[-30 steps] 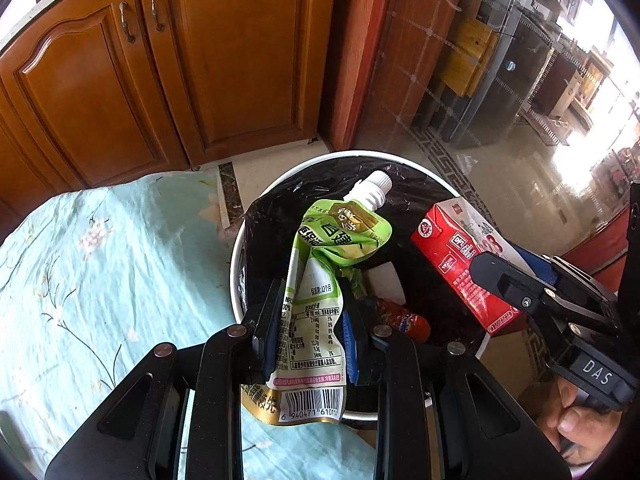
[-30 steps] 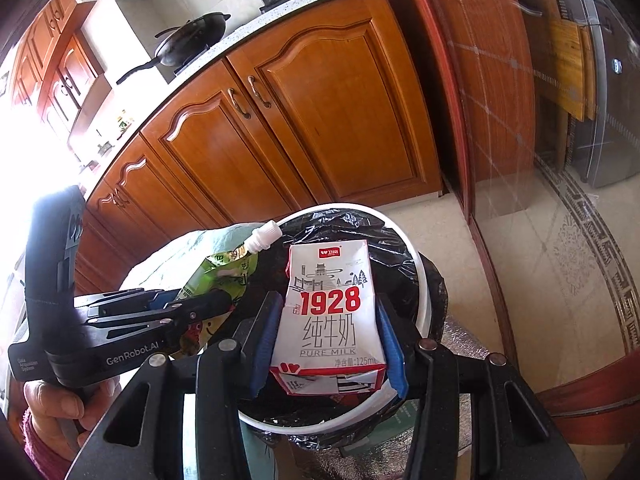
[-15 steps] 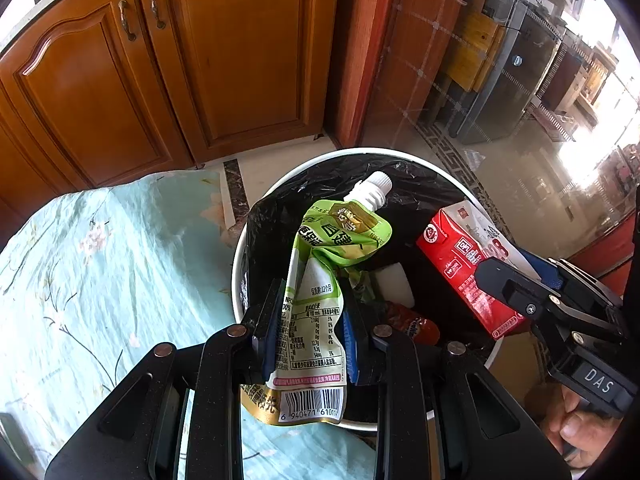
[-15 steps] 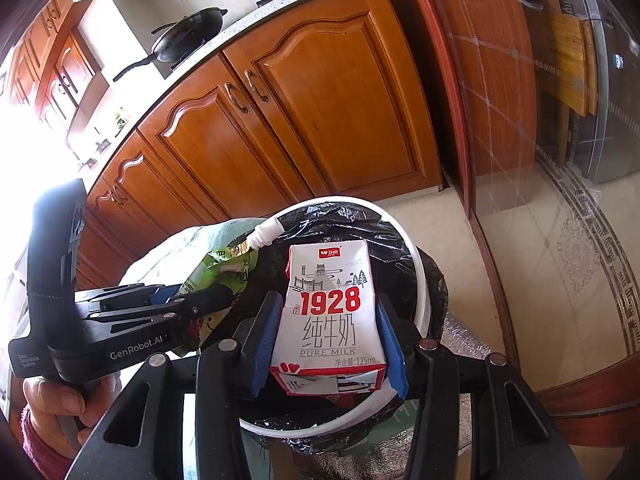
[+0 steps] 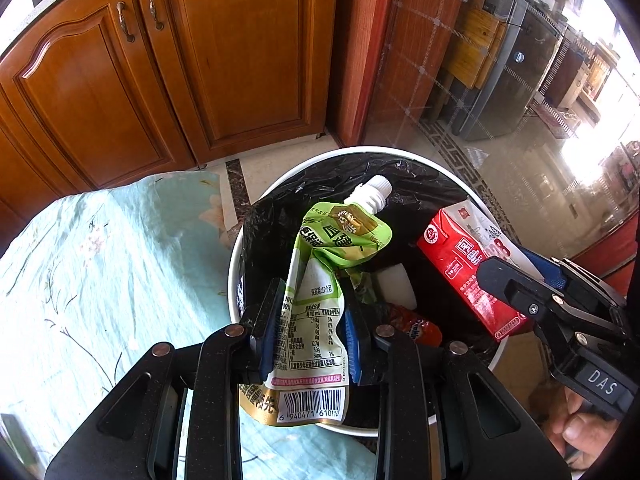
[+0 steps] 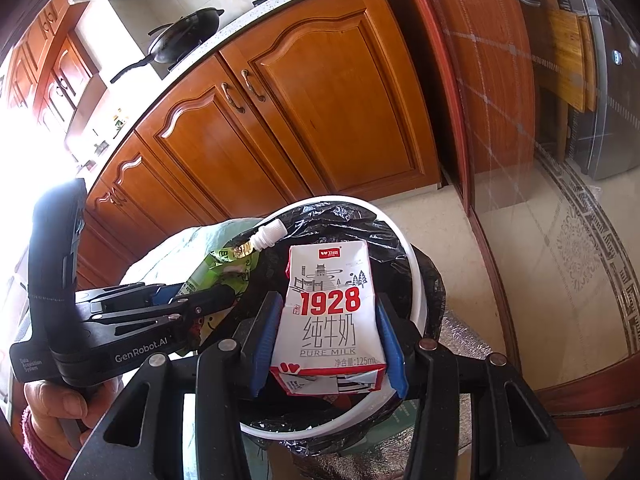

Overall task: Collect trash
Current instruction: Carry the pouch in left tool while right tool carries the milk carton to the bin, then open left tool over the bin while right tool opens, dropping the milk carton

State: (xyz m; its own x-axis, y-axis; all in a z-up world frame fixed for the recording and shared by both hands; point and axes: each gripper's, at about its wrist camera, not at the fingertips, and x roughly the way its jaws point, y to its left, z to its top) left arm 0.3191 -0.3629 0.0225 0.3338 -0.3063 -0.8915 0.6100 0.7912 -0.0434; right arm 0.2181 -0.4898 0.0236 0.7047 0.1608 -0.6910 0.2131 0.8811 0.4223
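The left gripper [image 5: 308, 344] is clamped on a crumpled green pouch [image 5: 320, 292] with a white spout, over the bin [image 5: 240, 248]. The right gripper [image 6: 326, 340] grips a white-and-red carton [image 6: 330, 312] reading "1928 PURE MILK", also above the black-lined bin, which stands beside a pale floral cloth [image 5: 100, 272] before wooden cabinets [image 5: 200, 60].

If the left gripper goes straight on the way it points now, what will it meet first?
Probably the trash already in the bin: the left gripper, shut on the green pouch, points down into the black-lined opening. Depth is unclear.
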